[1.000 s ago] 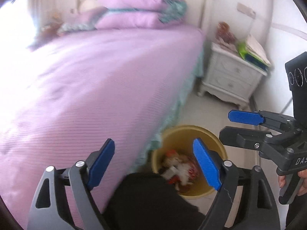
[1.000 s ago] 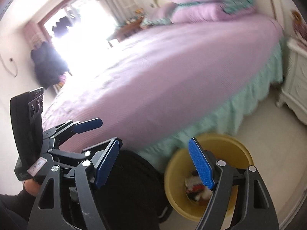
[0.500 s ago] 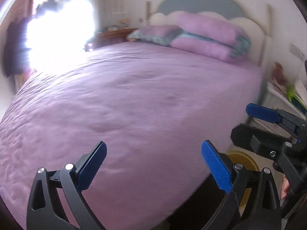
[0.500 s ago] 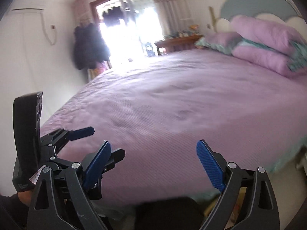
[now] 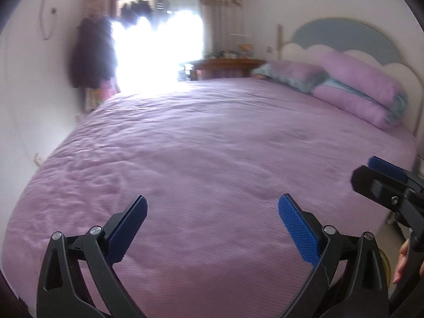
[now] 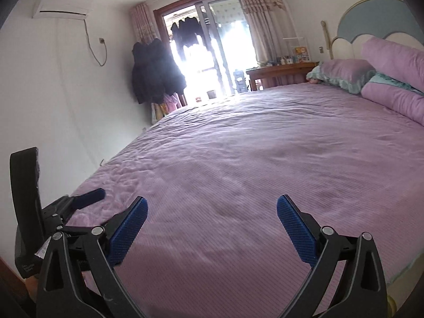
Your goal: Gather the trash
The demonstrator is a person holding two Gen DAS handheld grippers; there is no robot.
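My left gripper (image 5: 212,225) is open and empty, held over the near edge of a purple bedspread (image 5: 212,145). My right gripper (image 6: 212,225) is open and empty too, also above the bedspread (image 6: 251,159). The right gripper shows at the right edge of the left wrist view (image 5: 384,177), and the left gripper at the lower left of the right wrist view (image 6: 79,201). No trash shows on the bed. A sliver of the yellow bin's rim (image 5: 385,265) shows at the lower right; the rest of it is hidden.
Purple pillows (image 5: 357,90) lie against the blue and white headboard (image 5: 344,34). A wooden desk (image 6: 281,71) stands by the bright balcony door (image 6: 206,53). Dark coats (image 6: 153,71) hang on the left wall, under an air conditioner (image 6: 63,2).
Both grippers have swung up and left from the yellow bin beside the bed to face across the bedspread. The bin and nightstand have left view. Both stay open.
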